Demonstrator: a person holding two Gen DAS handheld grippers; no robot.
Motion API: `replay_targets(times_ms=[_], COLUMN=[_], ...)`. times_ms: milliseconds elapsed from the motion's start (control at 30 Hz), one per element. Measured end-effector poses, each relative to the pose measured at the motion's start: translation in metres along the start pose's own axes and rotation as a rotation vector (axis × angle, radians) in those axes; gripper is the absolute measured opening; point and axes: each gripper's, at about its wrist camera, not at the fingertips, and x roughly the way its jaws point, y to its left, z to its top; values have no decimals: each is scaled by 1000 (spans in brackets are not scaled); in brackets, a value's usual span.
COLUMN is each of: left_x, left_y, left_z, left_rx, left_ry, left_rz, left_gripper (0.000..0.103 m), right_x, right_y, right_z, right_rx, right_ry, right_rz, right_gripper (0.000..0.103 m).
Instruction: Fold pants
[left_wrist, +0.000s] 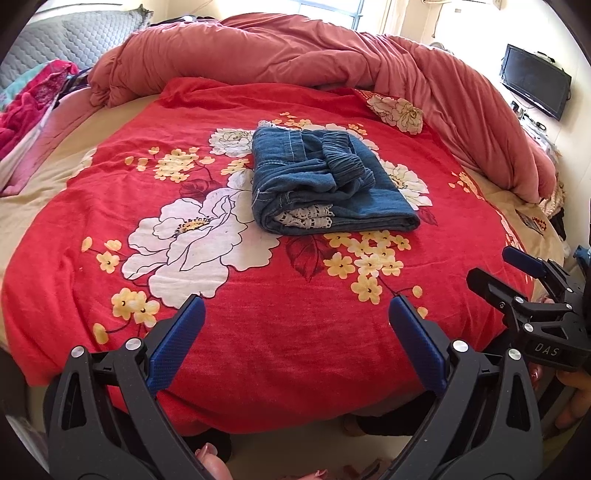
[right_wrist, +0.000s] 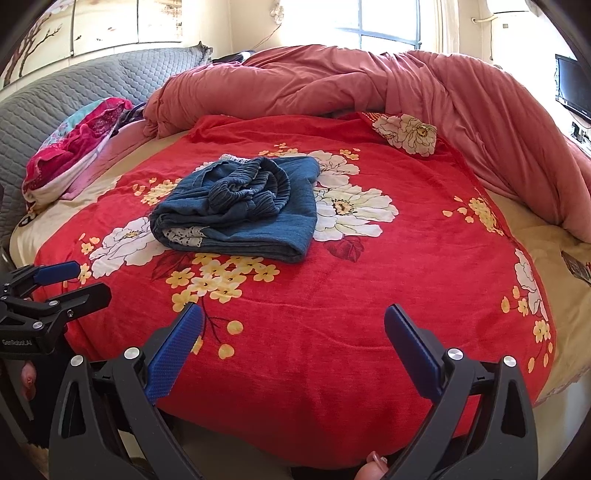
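Blue denim pants (left_wrist: 325, 181) lie folded into a compact stack on the red floral blanket (left_wrist: 258, 332), white lace trim showing at the near edge and the elastic waistband bunched on top. In the right wrist view the same pants (right_wrist: 240, 210) sit left of centre. My left gripper (left_wrist: 297, 308) hovers open over the blanket's near edge, well short of the pants, nothing between its blue pads. My right gripper (right_wrist: 293, 315) is open too, equally far back and empty. Each gripper shows in the other's view: the right gripper (left_wrist: 495, 269) at the right edge, the left gripper (right_wrist: 77, 280) at the left edge.
A rumpled pink duvet (left_wrist: 332, 55) is heaped along the far and right sides of the bed. Colourful clothes (right_wrist: 74, 147) are piled at the far left by a grey quilted headboard (right_wrist: 92, 85). A dark TV (left_wrist: 535, 85) hangs at the right. Fingers of the person's hand (left_wrist: 569, 391) show at the frame's edge.
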Motion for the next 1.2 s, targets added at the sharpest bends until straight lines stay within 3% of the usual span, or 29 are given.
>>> replay_targets(times_ms=[1200], left_x=[-10], left_y=[6], left_z=[2], left_rx=[-15], left_ry=[-19], left_rz=[9], left_gripper=[94], right_x=[-10], right_y=[3], right_z=[1], right_rx=[22], right_ry=[-3], right_rz=[-2], right_gripper=[98])
